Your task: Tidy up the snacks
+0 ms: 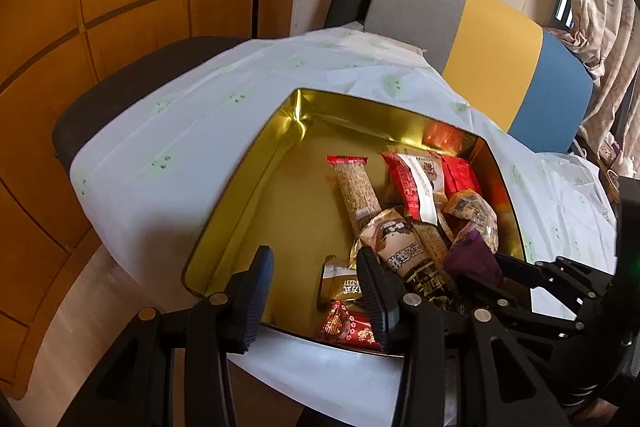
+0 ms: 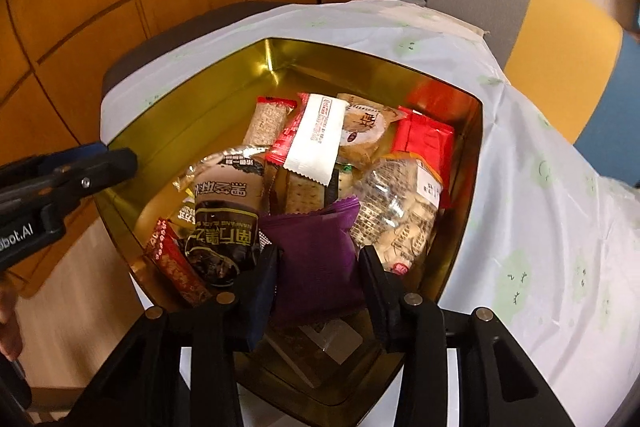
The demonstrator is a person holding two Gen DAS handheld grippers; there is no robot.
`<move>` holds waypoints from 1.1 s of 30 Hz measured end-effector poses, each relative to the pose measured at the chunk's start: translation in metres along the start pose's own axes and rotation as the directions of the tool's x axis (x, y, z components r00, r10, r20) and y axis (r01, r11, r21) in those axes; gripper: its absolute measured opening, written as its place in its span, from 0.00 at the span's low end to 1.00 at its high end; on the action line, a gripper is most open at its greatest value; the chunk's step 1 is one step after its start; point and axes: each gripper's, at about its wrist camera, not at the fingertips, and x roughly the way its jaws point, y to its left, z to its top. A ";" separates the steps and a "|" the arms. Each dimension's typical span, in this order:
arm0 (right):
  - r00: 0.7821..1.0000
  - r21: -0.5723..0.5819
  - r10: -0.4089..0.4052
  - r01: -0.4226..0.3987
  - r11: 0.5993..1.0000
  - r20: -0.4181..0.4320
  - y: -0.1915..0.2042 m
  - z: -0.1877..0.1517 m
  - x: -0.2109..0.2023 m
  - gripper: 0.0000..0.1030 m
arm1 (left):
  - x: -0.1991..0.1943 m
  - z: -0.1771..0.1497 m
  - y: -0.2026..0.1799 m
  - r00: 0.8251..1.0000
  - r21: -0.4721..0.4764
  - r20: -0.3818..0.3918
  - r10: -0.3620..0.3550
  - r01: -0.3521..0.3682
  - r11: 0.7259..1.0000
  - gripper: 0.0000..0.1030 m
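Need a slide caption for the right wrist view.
Right hand-held gripper straddles a purple packet in the snack-filled gold tin.

Daylight from window (image 1: 562,3) upper right; glare on gold tin (image 1: 256,187) walls; fisheye bends edges, corners dark; slight blur.

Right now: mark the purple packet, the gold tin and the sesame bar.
purple packet (image 2: 316,251), right wrist view, middle of its face, between the right gripper's fingers.
gold tin (image 1: 248,195), left wrist view, bare left inner wall.
sesame bar (image 1: 357,193), left wrist view, middle of the clear wrapper.
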 end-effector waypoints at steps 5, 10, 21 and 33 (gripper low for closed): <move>0.997 0.032 0.001 -0.003 0.999 0.071 -0.003 -0.007 -0.022 0.52 | -0.011 0.000 -0.004 0.999 0.016 0.041 0.022 -0.023 1.000 0.42; 0.985 0.104 -0.061 0.045 0.994 0.159 -0.009 -0.017 -0.051 0.67 | -0.022 -0.003 -0.011 0.997 0.032 0.075 0.030 -0.032 0.999 0.42; 0.951 0.255 -0.247 0.197 0.947 0.184 -0.021 -0.052 -0.082 0.80 | -0.048 -0.017 -0.033 0.989 0.049 0.142 0.027 -0.034 0.998 0.66; 0.945 0.276 -0.267 0.210 0.938 0.189 -0.023 -0.066 -0.089 0.80 | -0.065 -0.017 -0.041 0.971 0.045 0.223 0.086 -0.098 0.994 0.66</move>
